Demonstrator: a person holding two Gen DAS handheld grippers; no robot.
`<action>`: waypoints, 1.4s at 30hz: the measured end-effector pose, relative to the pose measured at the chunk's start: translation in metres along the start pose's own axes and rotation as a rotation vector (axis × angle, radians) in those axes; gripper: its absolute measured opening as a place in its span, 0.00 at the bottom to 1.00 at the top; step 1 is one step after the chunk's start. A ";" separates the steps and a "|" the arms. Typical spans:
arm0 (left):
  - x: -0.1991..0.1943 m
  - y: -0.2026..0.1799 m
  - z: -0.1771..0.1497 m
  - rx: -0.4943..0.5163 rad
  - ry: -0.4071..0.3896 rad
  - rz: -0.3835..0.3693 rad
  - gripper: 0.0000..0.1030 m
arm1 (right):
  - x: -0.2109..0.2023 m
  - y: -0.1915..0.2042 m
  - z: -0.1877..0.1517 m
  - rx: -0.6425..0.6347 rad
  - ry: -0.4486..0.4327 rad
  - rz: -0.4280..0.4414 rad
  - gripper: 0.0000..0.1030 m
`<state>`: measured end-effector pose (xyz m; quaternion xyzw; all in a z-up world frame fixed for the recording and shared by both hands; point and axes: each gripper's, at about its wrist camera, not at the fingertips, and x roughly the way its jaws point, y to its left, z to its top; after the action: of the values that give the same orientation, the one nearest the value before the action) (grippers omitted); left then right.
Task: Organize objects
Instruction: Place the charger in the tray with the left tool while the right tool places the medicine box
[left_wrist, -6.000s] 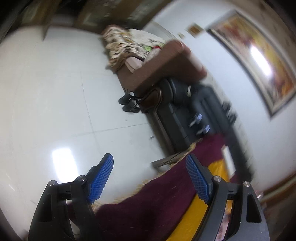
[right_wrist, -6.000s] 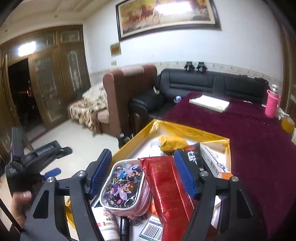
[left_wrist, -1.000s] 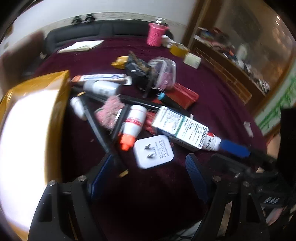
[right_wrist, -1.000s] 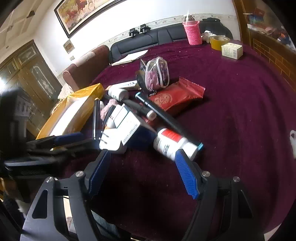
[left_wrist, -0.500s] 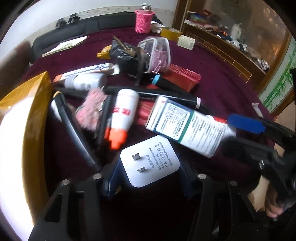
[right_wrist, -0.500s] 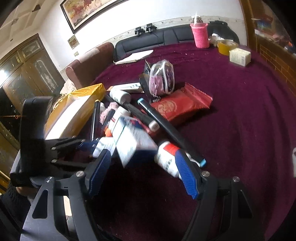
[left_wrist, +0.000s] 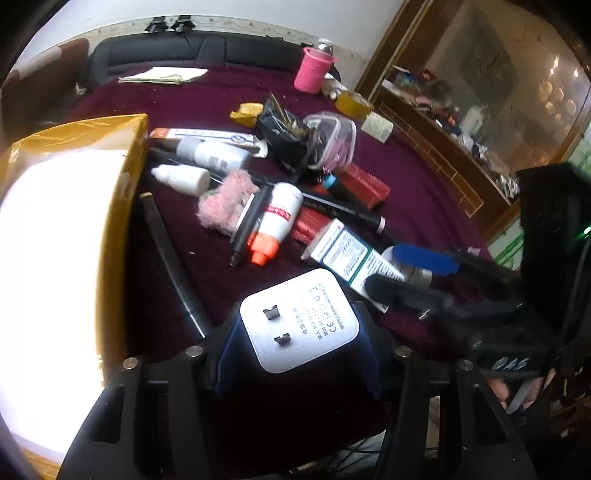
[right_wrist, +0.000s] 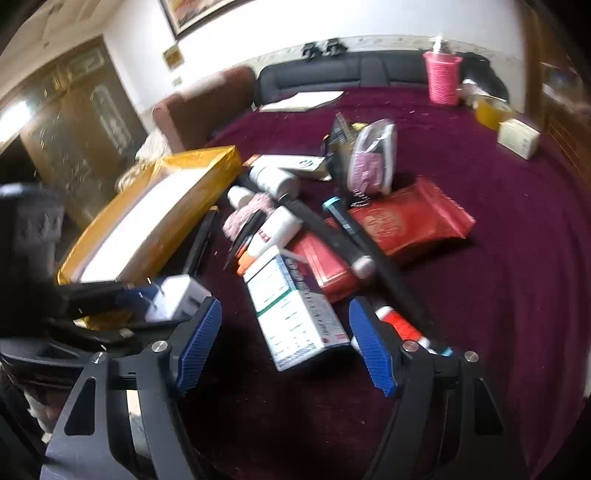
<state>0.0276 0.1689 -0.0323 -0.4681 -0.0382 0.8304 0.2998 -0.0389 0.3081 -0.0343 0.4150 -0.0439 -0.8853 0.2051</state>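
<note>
The white plug adapter, a rounded square block with two flat prongs facing the camera and small grey print beside them, sat clamped between the blue pads of the left gripper, held just above the maroon tablecloth at the near edge of the clutter. From the right wrist view the same adapter showed just beside the near corner of the gold box, whose white interior looked bare. The step in hand appeared to be the first pick: one item was grasped and the rest of the pile was not yet sorted. The next move would likely call for carrying the adapter sideways over the gold rim and lowering it onto the white floor before letting go, keeping the prongs clear of the wall. The right gripper stood released, jaws wide apart, hovering over the green-and-white carton, seemingly lined up to take it. Beyond lay a white bottle with an orange cap, a pink fluffy thing, a long black pen and a red packet.
</note>
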 end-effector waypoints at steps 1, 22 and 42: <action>-0.002 0.002 0.002 -0.010 -0.005 -0.003 0.49 | 0.006 0.003 0.001 -0.018 0.021 -0.014 0.70; -0.088 0.043 -0.007 -0.103 -0.151 0.162 0.49 | -0.007 0.048 -0.007 0.086 0.005 0.128 0.31; -0.090 0.172 -0.031 -0.268 -0.076 0.393 0.49 | 0.102 0.192 0.043 -0.111 0.246 0.157 0.31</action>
<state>0.0073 -0.0268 -0.0412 -0.4705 -0.0674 0.8773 0.0663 -0.0670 0.0878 -0.0313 0.5035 -0.0017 -0.8101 0.3004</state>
